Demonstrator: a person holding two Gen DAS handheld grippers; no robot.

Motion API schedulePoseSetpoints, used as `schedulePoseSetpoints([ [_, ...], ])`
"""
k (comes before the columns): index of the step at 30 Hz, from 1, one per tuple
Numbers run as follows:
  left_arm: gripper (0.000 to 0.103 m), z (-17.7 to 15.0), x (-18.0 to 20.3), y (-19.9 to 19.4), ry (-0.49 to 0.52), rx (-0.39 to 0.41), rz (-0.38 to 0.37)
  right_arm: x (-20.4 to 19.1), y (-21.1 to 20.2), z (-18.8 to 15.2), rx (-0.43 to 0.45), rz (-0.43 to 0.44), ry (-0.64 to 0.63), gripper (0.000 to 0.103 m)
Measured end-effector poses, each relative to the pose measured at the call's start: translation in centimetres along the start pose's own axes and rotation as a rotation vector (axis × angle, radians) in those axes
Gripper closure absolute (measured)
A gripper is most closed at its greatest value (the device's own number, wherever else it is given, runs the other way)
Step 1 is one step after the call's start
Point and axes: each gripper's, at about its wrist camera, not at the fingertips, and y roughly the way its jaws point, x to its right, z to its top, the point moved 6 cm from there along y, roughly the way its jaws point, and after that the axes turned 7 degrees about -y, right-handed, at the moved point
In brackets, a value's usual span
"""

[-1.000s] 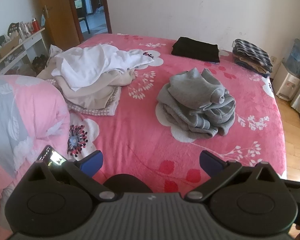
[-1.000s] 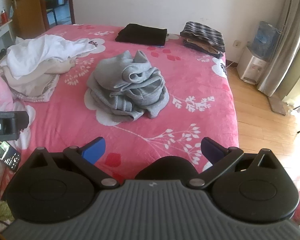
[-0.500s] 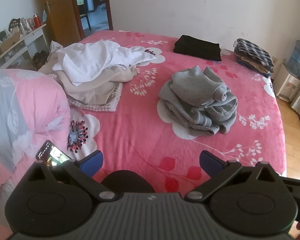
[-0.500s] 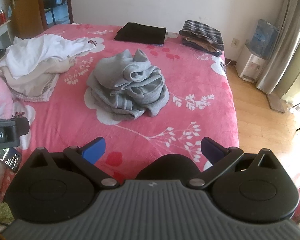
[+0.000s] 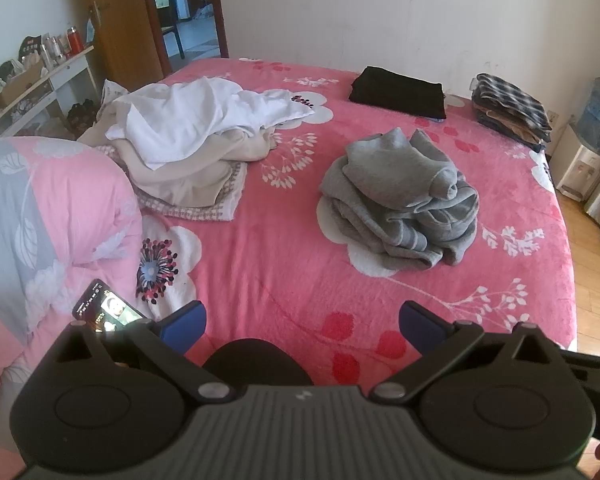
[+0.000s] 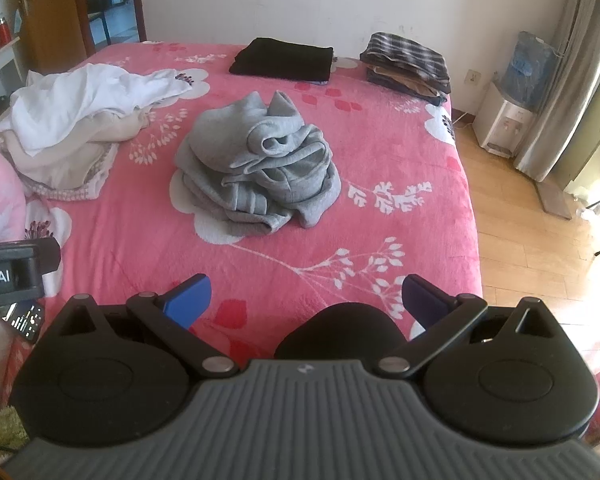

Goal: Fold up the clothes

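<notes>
1. Left gripper (image 5: 302,322) sits low in its own view, bottom centre of the frame, jaws spread wide with nothing between them.
2. Right gripper (image 6: 307,295) is the same deal: bottom centre of its view, blue fingertips (image 6: 190,294) far apart, holding nothing.
3. The left gripper's black body also pokes into the right wrist view at the left edge, mid-height.

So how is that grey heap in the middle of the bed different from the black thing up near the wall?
The grey garment is crumpled into a tall, lumpy mound; the black garment is folded flat with straight edges. The grey one lies mid-bed, nearer both open grippers, while the black one sits at the far edge by the wall. Both rest on the pink floral bedspread, untouched.
</notes>
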Motion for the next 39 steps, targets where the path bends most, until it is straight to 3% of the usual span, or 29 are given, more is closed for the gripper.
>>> schedulePoseSetpoints([
  [39, 0.0, -0.17, -0.77, 0.35, -0.028, -0.021, 0.021, -0.25, -0.06, 0.27, 0.001, 0.01, -0.004, 0.001],
])
